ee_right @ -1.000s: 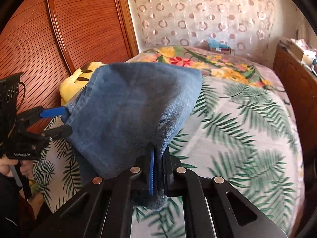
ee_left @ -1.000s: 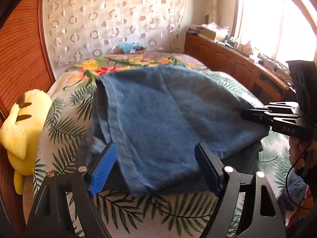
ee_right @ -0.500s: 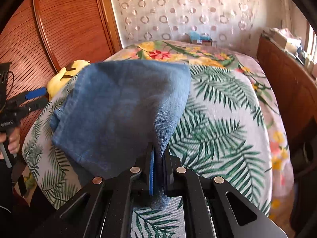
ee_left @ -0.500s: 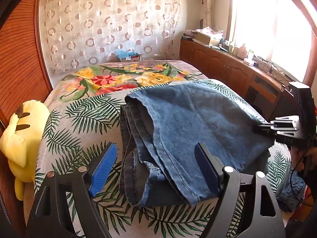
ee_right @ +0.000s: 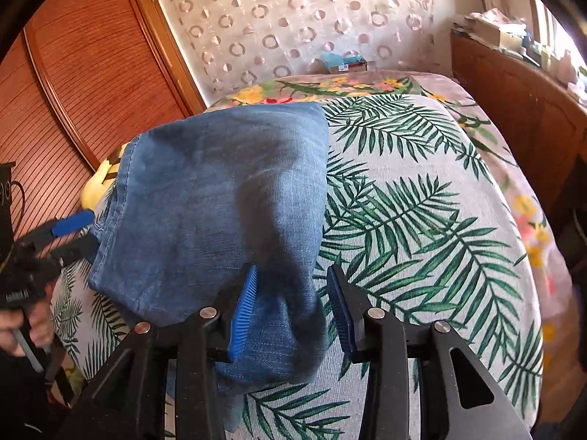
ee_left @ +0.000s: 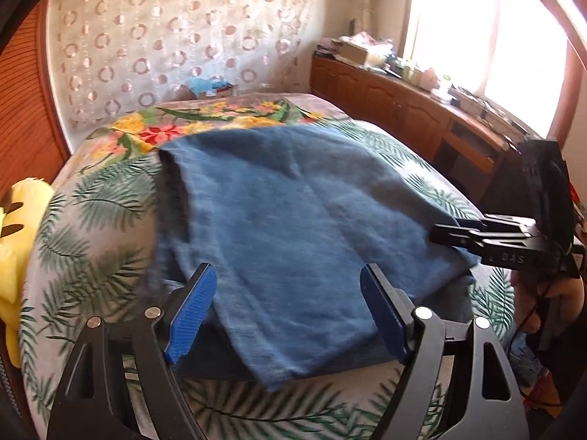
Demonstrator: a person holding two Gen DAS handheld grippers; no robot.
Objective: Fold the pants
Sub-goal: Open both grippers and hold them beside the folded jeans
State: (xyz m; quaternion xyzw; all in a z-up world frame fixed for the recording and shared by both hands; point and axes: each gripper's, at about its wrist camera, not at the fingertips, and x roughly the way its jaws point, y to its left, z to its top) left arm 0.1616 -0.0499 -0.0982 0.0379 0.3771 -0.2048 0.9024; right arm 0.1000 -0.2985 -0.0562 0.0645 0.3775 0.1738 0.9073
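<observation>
Blue denim pants lie folded on the bed, upper layer spread over the lower one. They also show in the right wrist view. My left gripper is open, its blue pads on either side of the near left corner of the pants, touching nothing. My right gripper is open, jaws apart around the near right corner of the denim, which slumps between them. It appears from the side in the left wrist view; the left gripper shows at the far left of the right wrist view.
The bed has a palm-leaf and flower sheet. A yellow plush toy lies at the bed's left edge by the wooden wardrobe. A wooden cabinet with clutter runs under the window on the right.
My right gripper has opened and let go of the pants' corner. The upper denim layer has settled flatter across the bed. My left gripper stays open.
</observation>
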